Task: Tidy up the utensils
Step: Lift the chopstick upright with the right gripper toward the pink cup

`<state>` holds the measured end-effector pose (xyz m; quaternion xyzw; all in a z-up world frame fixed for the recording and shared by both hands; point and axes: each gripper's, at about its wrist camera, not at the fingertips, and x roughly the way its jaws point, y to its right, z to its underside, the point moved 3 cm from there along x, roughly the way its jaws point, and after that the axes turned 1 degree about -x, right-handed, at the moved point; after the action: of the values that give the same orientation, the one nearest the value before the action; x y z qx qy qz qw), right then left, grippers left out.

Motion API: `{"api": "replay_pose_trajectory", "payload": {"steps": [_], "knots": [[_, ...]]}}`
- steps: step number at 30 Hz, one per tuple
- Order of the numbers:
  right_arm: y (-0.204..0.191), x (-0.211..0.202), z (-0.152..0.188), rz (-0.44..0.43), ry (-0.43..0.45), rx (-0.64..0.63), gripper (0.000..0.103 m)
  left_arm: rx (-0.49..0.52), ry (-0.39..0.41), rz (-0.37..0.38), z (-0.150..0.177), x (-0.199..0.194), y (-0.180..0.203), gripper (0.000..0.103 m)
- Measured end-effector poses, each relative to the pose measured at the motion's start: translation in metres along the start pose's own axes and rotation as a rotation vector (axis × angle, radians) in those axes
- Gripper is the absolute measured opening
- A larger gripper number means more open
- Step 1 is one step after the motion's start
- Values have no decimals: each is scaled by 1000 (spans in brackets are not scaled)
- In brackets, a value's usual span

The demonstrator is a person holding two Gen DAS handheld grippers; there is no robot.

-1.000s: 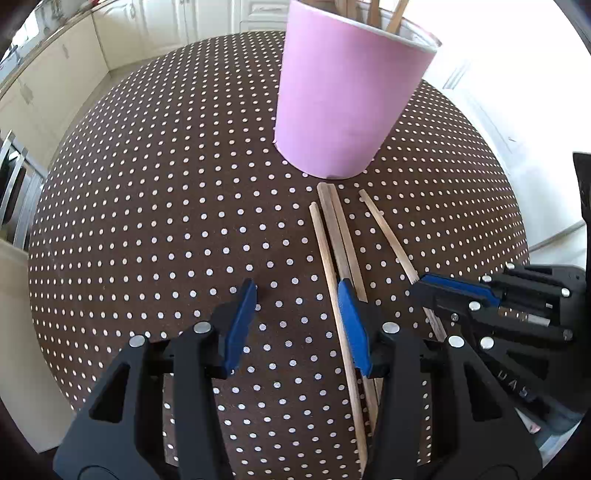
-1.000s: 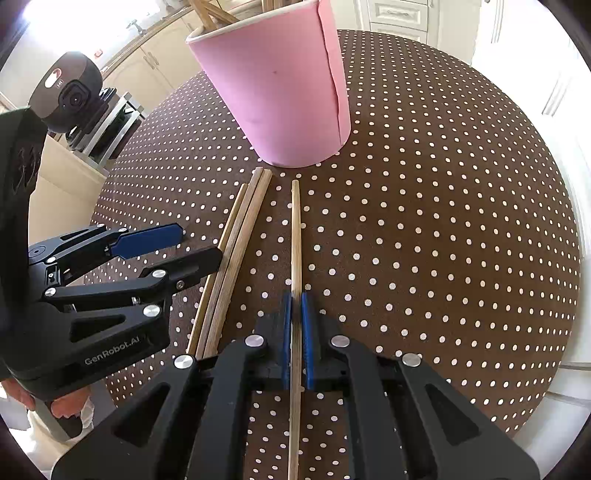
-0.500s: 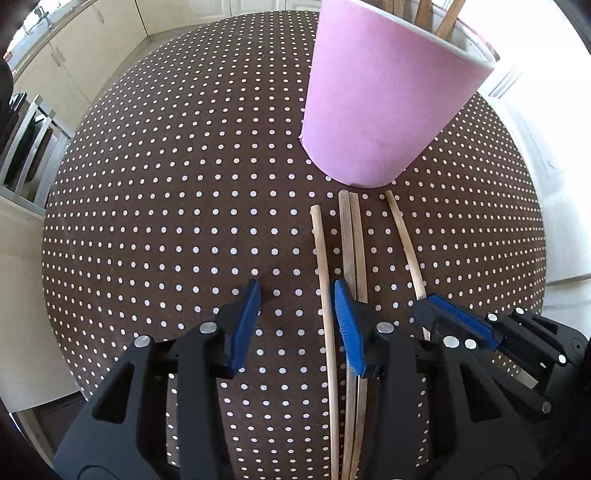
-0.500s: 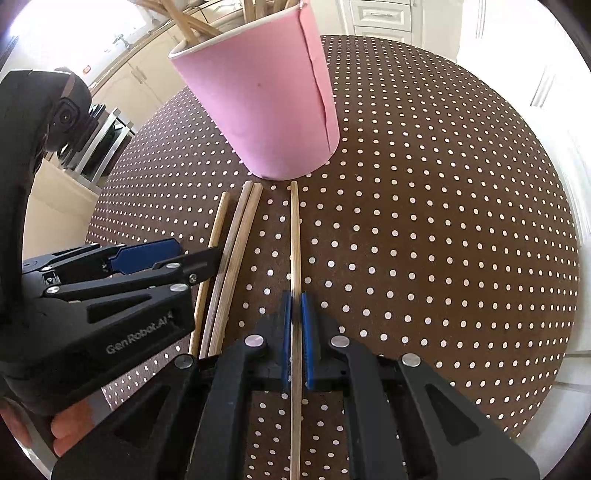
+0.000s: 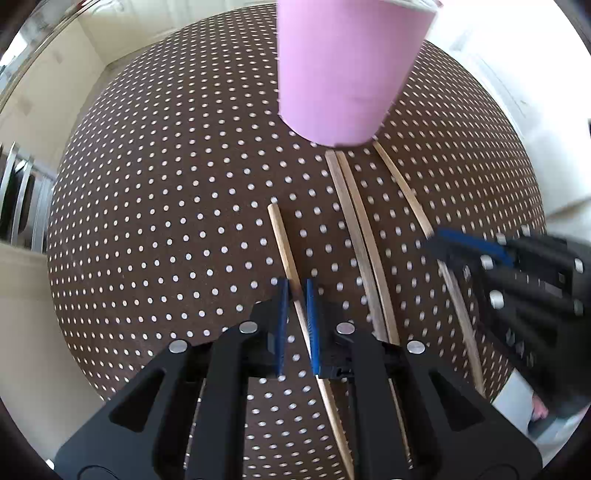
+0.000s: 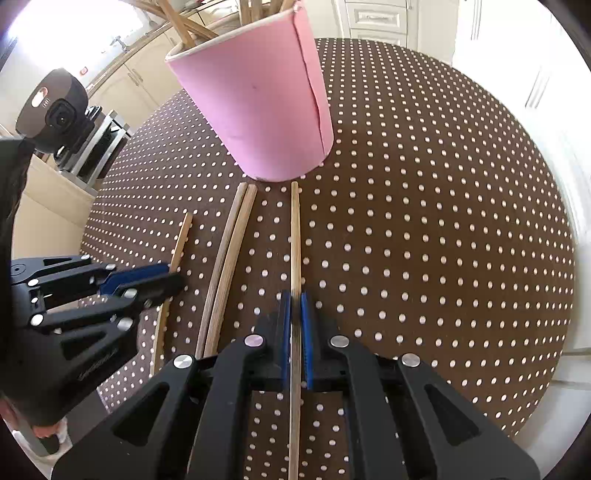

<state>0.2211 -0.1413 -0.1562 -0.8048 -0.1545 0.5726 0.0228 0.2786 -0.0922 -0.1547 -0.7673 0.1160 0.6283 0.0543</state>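
Several wooden chopsticks lie on a brown dotted tablecloth in front of a pink cup point(image 5: 347, 66) that holds more sticks point(image 6: 184, 26). My left gripper point(image 5: 295, 295) is shut on the leftmost chopstick point(image 5: 284, 243); it also shows in the right wrist view point(image 6: 147, 284). My right gripper point(image 6: 295, 306) is shut on the rightmost chopstick point(image 6: 294, 236), low over the cloth; it also shows in the left wrist view point(image 5: 469, 251). A pair of chopsticks point(image 5: 354, 221) lies between the two, untouched.
The round table point(image 6: 443, 221) drops off at its edges on all sides. Cream kitchen cabinets point(image 6: 373, 18) stand behind it. A metal rack point(image 5: 18, 199) stands off the table's left side.
My left gripper has closed from wide open onto the leftmost chopstick, which has shifted left away from the pair. My right gripper has stayed shut on its chopstick.
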Motion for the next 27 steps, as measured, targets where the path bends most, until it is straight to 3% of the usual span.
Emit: {"api": "replay_pose_trajectory", "payload": {"steps": [5,10,14,18,21,27], "knots": [[-7,2,-2,27,10,-27,5,-51,39,72,3,0,-20,7],[-5,1,1,14,33,-15,5,-64,142,52,20,-4,-34,6],[1,-5,9,-50,77,28,5,-66,215,63,37,-5,-31,6],[9,-17,15,-105,147,66,5,-83,292,44,67,-16,-27,6],[10,-29,16,-142,201,71,5,-95,314,93,86,-26,-29,6],[15,-60,14,-182,330,69,5,-120,442,108,101,-53,-45,6]]}}
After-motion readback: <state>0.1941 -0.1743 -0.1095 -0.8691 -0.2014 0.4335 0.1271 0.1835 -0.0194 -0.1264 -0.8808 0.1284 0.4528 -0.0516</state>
